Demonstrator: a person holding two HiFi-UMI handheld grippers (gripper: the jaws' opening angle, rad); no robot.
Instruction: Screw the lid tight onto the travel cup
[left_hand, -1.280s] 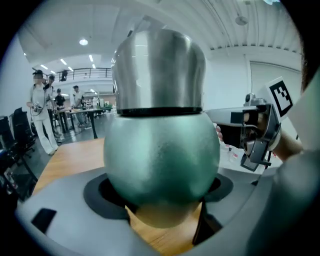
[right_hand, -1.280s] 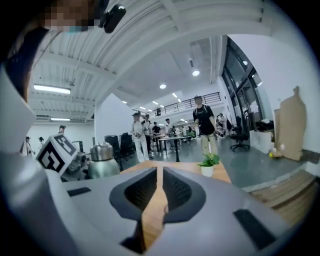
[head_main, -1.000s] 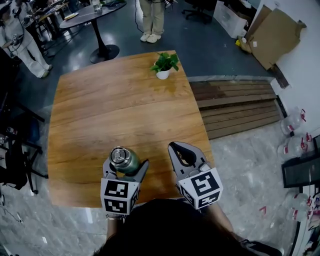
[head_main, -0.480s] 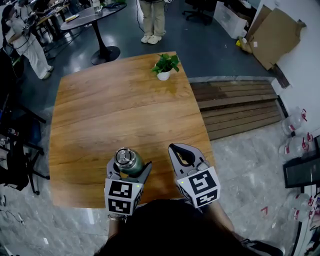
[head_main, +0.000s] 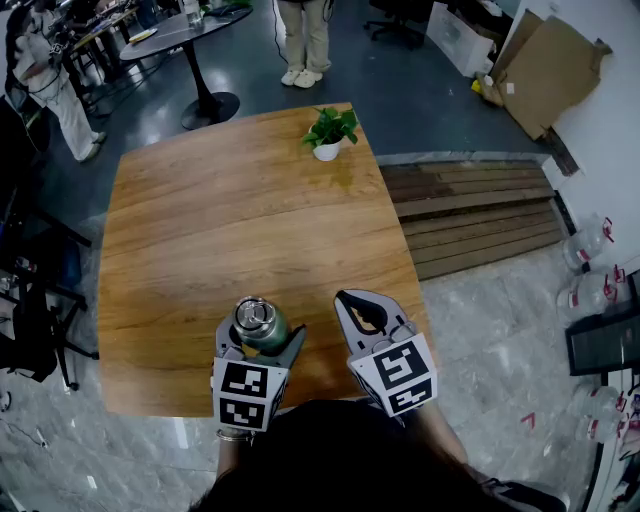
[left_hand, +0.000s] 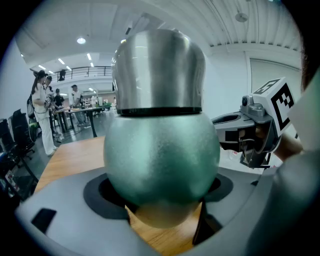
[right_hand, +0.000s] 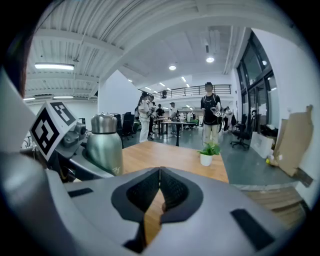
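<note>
Left gripper view: lid is on the cup, tightness unproven

Closest in, the left tool (left_hand: 162, 210) is clamped round the lower body of the travel cup (left_hand: 160, 155), its grey jaws pressed against both flanks. I cannot tell whether the cup's base rests on the worktop (head_main: 220, 200) or hangs just above it. The lid (left_hand: 159, 70) sits squarely on top, meeting the body at a thin dark band with no gap showing, so seating looks done. Whether the thread is fully tight cannot be read, and a firm twist of the lid probably remains.

The right tool (right_hand: 160, 172) is just to the right of the left one, clear of the cup, its jaws pressed together on nothing.

The cup body is a rounded bulb in matte green with a fine speckled finish. The lid is a smooth brushed-steel dome. Both tools are grey plastic with dark ribbed pads.

Ahead of the tools, the worktop is warm wood with long grain, and a small leafy plant (head_main: 328, 130) in a white pot stands near its far edge
</note>
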